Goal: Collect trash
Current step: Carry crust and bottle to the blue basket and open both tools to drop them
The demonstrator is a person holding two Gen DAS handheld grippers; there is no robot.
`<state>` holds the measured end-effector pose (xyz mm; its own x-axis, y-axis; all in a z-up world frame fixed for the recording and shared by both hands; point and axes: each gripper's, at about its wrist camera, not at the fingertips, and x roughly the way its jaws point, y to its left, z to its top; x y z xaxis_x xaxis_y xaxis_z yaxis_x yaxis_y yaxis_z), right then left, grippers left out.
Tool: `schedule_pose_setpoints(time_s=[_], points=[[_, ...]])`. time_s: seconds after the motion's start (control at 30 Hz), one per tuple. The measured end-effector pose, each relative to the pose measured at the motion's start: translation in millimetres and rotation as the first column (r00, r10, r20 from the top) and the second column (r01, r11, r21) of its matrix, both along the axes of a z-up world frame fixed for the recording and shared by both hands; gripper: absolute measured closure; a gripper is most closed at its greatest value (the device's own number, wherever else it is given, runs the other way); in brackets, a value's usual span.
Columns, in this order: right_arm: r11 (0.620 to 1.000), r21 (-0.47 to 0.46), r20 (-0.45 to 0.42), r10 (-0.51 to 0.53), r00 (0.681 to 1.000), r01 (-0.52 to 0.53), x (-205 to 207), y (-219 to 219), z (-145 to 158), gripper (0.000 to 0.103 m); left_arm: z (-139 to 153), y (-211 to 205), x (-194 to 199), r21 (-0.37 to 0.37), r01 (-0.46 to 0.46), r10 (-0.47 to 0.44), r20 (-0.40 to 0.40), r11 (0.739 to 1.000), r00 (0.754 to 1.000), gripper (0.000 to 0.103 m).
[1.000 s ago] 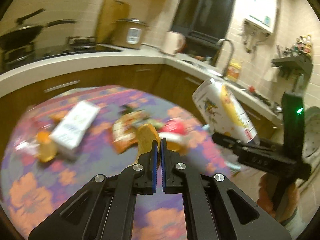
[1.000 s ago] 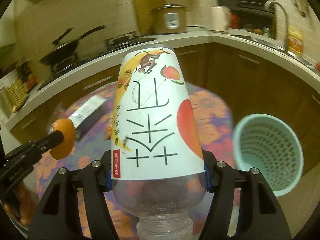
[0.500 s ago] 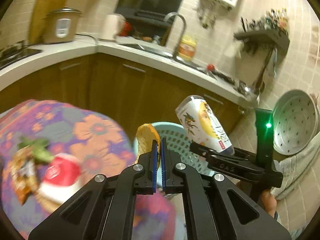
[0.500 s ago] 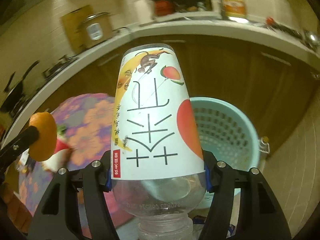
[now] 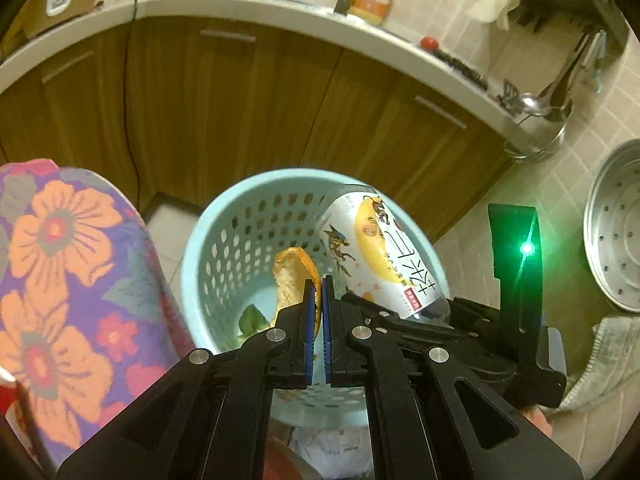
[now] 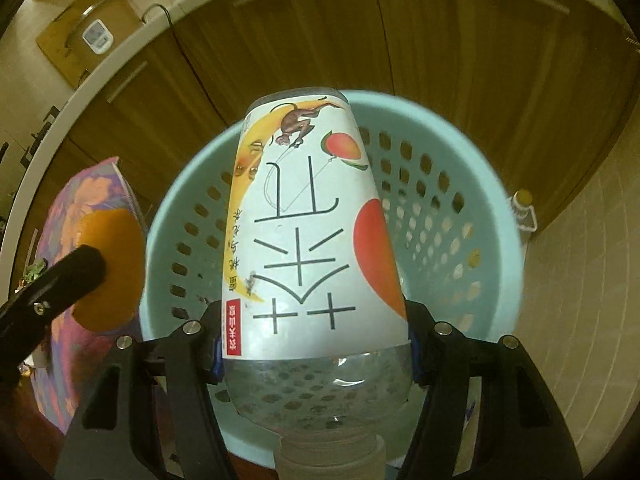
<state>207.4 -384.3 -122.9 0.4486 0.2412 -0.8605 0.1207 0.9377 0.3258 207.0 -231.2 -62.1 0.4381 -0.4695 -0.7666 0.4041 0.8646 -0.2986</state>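
Observation:
A light blue perforated trash basket [image 5: 208, 240] [image 6: 472, 208] stands on the floor by the wooden cabinets. My left gripper [image 5: 318, 296] is shut on a curved piece of orange peel [image 5: 292, 276] and holds it over the basket's opening. My right gripper [image 6: 314, 344] is shut on an empty clear plastic bottle with a white printed label [image 6: 312, 232], its base pointing away from me, above the basket. In the left wrist view that bottle [image 5: 380, 252] hangs over the basket's right rim. In the right wrist view the peel [image 6: 108, 268] shows at the left, pinched by the left gripper's fingers [image 6: 60, 284]. A green scrap [image 5: 252, 318] lies in the basket.
A table with a purple and orange flowered cloth [image 5: 68, 280] sits left of the basket. Brown cabinets [image 5: 240, 100] under a white counter curve behind it. A metal steamer tray [image 5: 616, 228] leans at the right on the tiled floor. A small bottle [image 6: 524, 208] stands right of the basket.
Both grippers swung away from the littered table and sank toward the basket. The basket now fills both views. Peel and bottle stay held.

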Motion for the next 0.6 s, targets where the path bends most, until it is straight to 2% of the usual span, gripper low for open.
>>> schedule_pose_setpoints(time_s=[0.13,0.2,0.3,0.33,0.4,0.47,0.6], points=[[1.000,0.014,-0.029,0.023,0.999,-0.022,6,7,-8,0.042,-7,-2,7,0.023,-0.011,0.011,-0.015,1.000,1.000,0.100],[0.999,0.024,-0.040,0.027,0.999,-0.026,10,7,-11,0.042,-9,-2,8,0.032,-0.019,0.019,-0.016,0.999,1.000,0.088],[0.998,0.043,-0.053,0.038,0.998,-0.036,11,9,-15,0.042,-8,1,7,0.036,-0.027,0.028,-0.012,0.999,1.000,0.085],[0.998,0.048,-0.054,0.043,0.998,-0.040,12,10,-14,0.042,-7,3,6,0.033,-0.031,0.031,-0.011,0.999,0.999,0.084],[0.998,0.046,-0.051,0.051,0.997,-0.048,10,12,-13,0.042,-4,5,3,0.029,-0.037,0.037,-0.003,0.999,0.999,0.074],[0.998,0.045,-0.044,0.054,0.998,-0.052,9,14,-11,0.042,-2,8,0,0.029,-0.045,0.045,0.008,0.999,0.999,0.073],[0.998,0.043,-0.019,0.052,0.998,-0.051,-3,11,0,0.042,5,15,-5,-0.020,-0.039,0.039,0.002,0.999,0.999,0.069]])
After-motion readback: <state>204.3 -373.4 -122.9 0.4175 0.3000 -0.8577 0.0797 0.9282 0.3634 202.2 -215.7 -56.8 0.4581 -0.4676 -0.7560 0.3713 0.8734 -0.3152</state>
